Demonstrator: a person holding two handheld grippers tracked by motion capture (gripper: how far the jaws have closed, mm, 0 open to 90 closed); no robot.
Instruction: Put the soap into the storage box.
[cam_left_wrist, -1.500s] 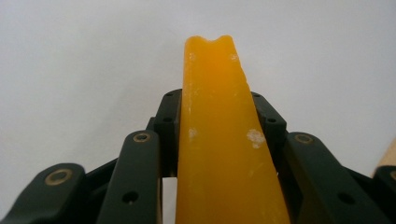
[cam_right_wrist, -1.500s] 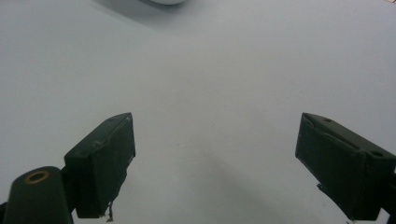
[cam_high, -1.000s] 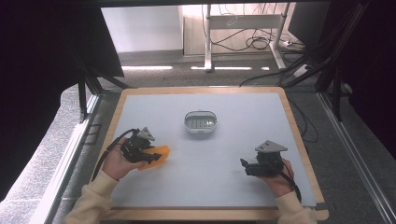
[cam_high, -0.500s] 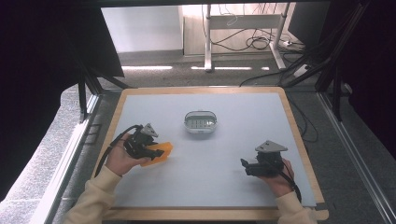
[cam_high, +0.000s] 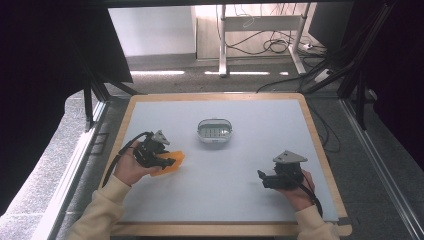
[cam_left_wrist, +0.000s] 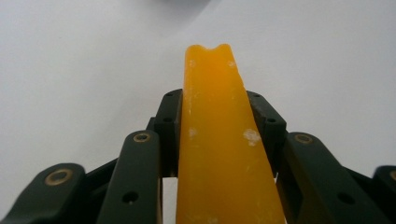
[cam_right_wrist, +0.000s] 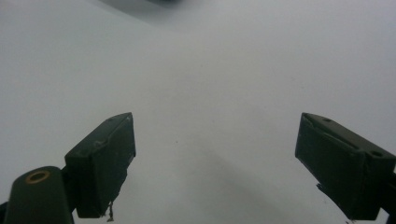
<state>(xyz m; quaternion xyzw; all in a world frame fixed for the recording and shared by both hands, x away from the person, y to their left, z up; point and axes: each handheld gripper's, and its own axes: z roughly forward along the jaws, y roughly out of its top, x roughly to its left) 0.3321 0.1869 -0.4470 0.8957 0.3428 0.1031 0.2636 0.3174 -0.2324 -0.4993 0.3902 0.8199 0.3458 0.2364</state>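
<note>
Holding the orange piece (cam_left_wrist: 219, 140) steady is the job in hand: the left tool (cam_high: 159, 161) has both pads pressed on its flanks, with the orange end jutting forward past the jaws, low over the near-left part of the tabletop (cam_high: 240, 200). To do this well, I judge the grip should stay firm and the piece level, since a flat, smooth-looking slab could slip or twist if the wrist rolls. The likely target is the small oval dish (cam_high: 214, 131), which sits apart from it toward the middle-far side; what the dish holds is too small to tell. The way between them is bare white surface, so a straight, low carry looks open. The right tool (cam_high: 264, 181) rests at the near right with its jaws wide and nothing between them, well apart from that path. The raised wooden rim (cam_high: 122, 125) runs close on the left, so any swing should go inward, away from it.
</note>
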